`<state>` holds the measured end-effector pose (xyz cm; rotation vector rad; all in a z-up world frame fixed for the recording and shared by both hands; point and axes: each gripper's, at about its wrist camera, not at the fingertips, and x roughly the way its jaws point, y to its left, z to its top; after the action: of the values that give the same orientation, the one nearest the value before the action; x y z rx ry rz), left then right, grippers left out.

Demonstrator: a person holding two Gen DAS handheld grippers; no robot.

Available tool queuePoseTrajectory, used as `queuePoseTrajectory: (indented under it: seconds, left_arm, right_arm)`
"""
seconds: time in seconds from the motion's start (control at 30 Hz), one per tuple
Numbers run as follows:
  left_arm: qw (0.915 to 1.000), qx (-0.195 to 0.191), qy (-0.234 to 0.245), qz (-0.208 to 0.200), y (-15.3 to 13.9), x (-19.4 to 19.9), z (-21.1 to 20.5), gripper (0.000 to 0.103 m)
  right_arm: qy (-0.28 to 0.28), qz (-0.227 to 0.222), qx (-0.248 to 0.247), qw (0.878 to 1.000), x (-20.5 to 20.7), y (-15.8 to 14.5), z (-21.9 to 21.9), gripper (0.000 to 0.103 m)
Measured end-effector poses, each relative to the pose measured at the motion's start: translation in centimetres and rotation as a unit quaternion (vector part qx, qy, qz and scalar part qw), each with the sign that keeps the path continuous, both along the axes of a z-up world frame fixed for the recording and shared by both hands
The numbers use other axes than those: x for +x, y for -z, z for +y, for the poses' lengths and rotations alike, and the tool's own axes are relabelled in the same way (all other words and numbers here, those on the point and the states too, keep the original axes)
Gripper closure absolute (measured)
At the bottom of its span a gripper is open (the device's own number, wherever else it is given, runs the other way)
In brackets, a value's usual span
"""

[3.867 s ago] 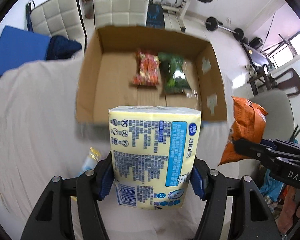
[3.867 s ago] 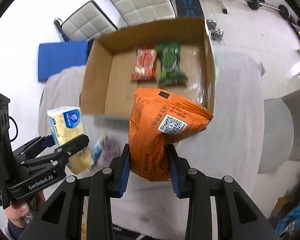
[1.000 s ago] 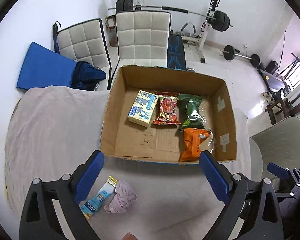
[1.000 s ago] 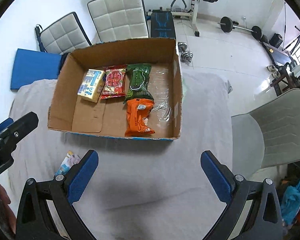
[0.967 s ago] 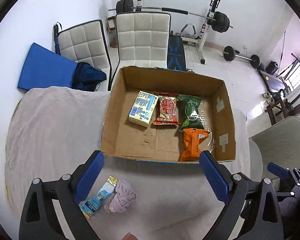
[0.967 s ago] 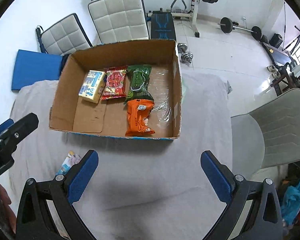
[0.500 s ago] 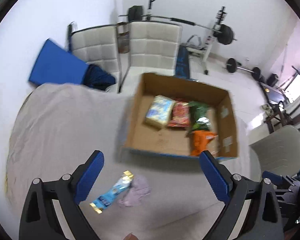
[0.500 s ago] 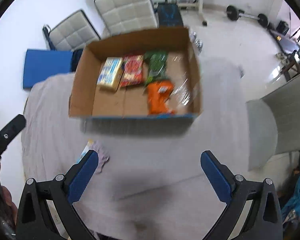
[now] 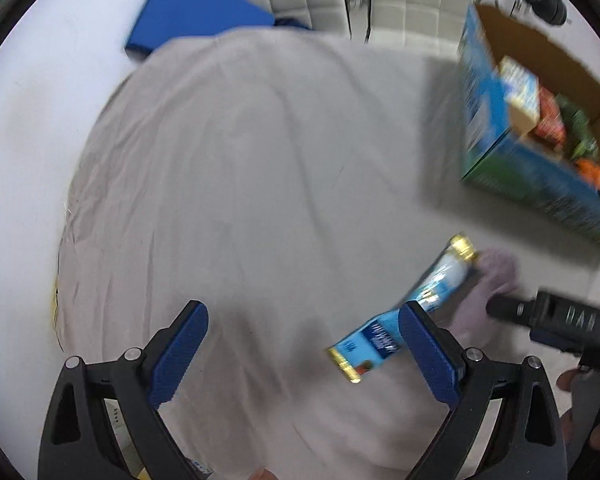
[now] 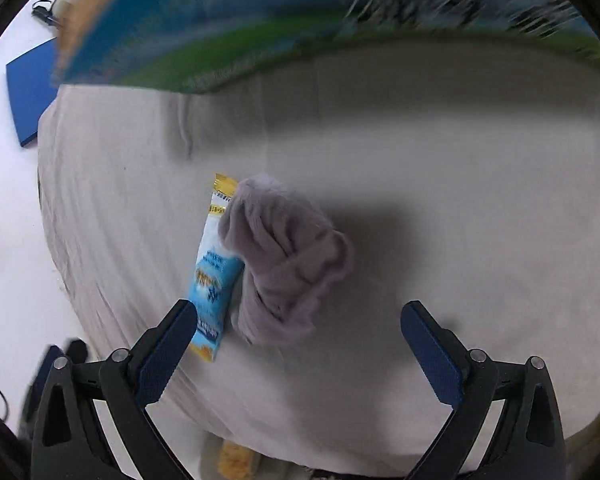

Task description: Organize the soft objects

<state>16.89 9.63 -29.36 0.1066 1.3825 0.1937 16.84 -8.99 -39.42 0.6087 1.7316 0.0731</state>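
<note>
A crumpled mauve cloth (image 10: 284, 260) lies bunched against a light-blue, gold-ended sachet (image 10: 212, 276) on the grey-covered table (image 10: 460, 220); both tongs, left (image 9: 300, 354) and right (image 10: 298, 350), gape empty.

Surface: table (image 9: 228, 168) draped in wrinkled grey cloth
Box: printed cardboard box (image 9: 500, 148) on its far right part
Near edge: 1 blue snack packet (image 10: 214, 276) touching 1 bunched mauve cloth (image 10: 284, 260)

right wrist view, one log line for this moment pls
right gripper: open, above purple cloth | left gripper: open | blue sachet touching cloth
</note>
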Motion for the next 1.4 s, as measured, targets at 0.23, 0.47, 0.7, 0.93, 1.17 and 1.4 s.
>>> queuePoseTrajectory:
  seconds: [0.23, 0.47, 0.7, 0.93, 1.17, 1.4]
  left_arm:
    - [0.9965, -0.021, 0.061, 0.052, 4.9, 0.3, -1.7, 0.005]
    - [0.982, -0.061, 0.141, 0.11, 8.7, 1.7, -6.0, 0.005]
    - [0.9753, -0.094, 0.149, 0.134, 10.5, 2.6, -8.0, 0.049]
    - [0.9761, -0.118, 0.118, 0.139, 10.1, 2.1, -8.8, 0.072]
    - [0.9732, -0.081, 0.142, 0.161, 12.1, 0.7, -10.3, 0.066]
    - [0.9813, -0.109, 0.089, 0.131, 10.5, 1.0, -10.1, 0.081]
  right_arm:
    - [-0.055, 0.011, -0.026, 0.998, -0.8, 0.9, 1.1, 0.065]
    - [-0.143, -0.004, -0.162, 0.976, -2.8, -2.5, -3.2, 0.065]
    - [-0.135, 0.028, -0.174, 0.975, -4.1, -1.5, -5.5, 0.065]
    - [-0.115, 0.045, -0.153, 0.981, -3.6, 1.6, -5.4, 0.049]
    - [-0.083, 0.037, -0.123, 0.988, -3.5, 2.6, -6.0, 0.044]
    - [-0.099, 0.019, -0.122, 0.987, -4.4, 1.5, -5.8, 0.065]
